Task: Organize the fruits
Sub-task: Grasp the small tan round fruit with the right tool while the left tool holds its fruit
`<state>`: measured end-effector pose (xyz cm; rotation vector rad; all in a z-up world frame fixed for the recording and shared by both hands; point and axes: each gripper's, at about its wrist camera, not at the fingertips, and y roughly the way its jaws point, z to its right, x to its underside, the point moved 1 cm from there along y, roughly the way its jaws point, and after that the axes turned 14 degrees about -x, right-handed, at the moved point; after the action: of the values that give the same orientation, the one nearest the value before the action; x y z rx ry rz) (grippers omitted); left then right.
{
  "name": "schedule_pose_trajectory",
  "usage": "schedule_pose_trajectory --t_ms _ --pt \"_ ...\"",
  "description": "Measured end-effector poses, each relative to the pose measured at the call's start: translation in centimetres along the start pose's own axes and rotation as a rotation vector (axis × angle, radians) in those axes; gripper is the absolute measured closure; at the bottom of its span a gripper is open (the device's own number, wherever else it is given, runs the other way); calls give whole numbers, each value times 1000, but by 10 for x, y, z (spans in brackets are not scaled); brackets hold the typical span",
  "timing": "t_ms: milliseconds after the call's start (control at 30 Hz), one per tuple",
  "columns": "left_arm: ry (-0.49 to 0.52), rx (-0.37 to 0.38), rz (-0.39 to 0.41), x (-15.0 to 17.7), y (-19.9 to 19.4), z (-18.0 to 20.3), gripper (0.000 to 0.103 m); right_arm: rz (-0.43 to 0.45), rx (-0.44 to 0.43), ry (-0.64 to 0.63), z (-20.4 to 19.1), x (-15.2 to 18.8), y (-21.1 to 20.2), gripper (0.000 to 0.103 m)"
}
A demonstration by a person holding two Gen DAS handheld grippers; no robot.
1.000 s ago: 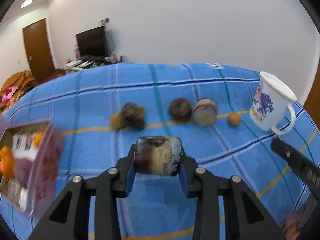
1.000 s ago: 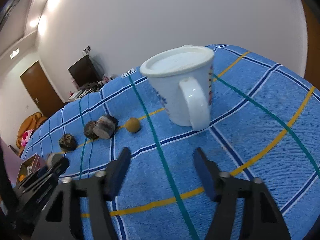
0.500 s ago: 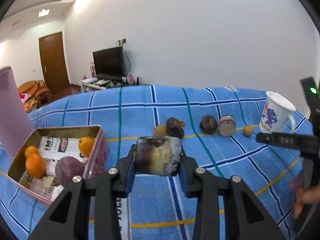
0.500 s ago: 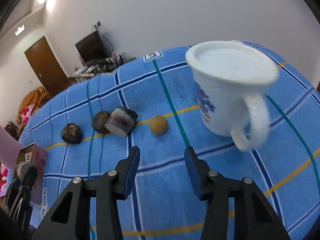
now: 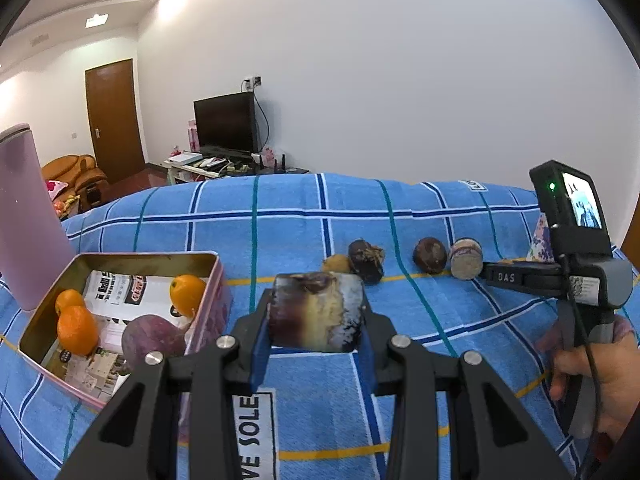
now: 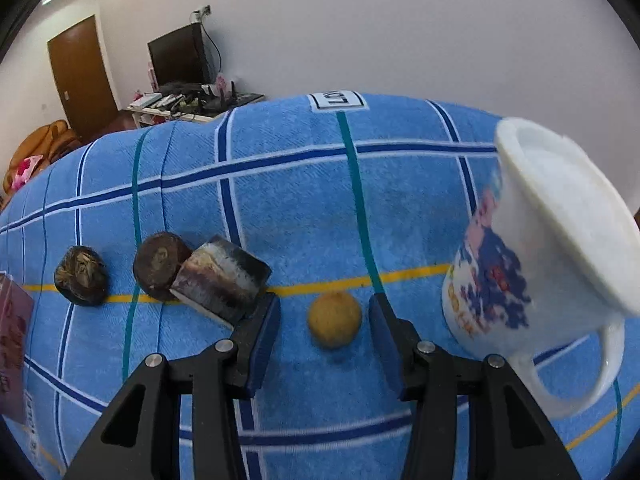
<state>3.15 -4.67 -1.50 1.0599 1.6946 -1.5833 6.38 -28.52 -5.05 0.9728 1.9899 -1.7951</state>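
Observation:
My left gripper (image 5: 316, 320) is shut on a dark purple-brown cut fruit piece (image 5: 316, 310) and holds it above the blue towel, just right of the open tin box (image 5: 148, 257). The tin holds three oranges (image 5: 76, 328) and a purple fruit (image 5: 154, 340). My right gripper (image 6: 324, 320) points down at a small yellow round fruit (image 6: 334, 320). That fruit lies between the closing jaws, with a gap on each side. Left of it lie a cut fruit piece (image 6: 224, 276), a brown round fruit (image 6: 160, 264) and a dark fruit (image 6: 80, 276).
A white printed mug (image 6: 540, 248) stands close to the right of my right gripper. The tin's pink lid (image 5: 24, 220) stands upright at the far left. A person's hand (image 5: 592, 380) holds the right gripper's handle. A blue checked towel (image 6: 300, 200) covers the surface.
My right gripper swung left from the mug to straddle the small yellow fruit, and its jaws narrowed. My left gripper shifted with its fruit piece, bringing the tin fully into view.

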Motion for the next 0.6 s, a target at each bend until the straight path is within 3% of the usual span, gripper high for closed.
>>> schedule_pose_trajectory --t_ms 67,233,433,600 --pt "0 0 2 0 0 0 64 7 -12 6 3 0 -2 76" --pt "1 -11 0 1 3 1 64 43 -40 36 13 14 -21 76" --pt "-24 -15 15 0 1 -5 64 191 -267 74 -3 35 -69 76" --pt "-47 -21 26 2 -3 -11 64 267 -348 66 -38 51 -99 76"
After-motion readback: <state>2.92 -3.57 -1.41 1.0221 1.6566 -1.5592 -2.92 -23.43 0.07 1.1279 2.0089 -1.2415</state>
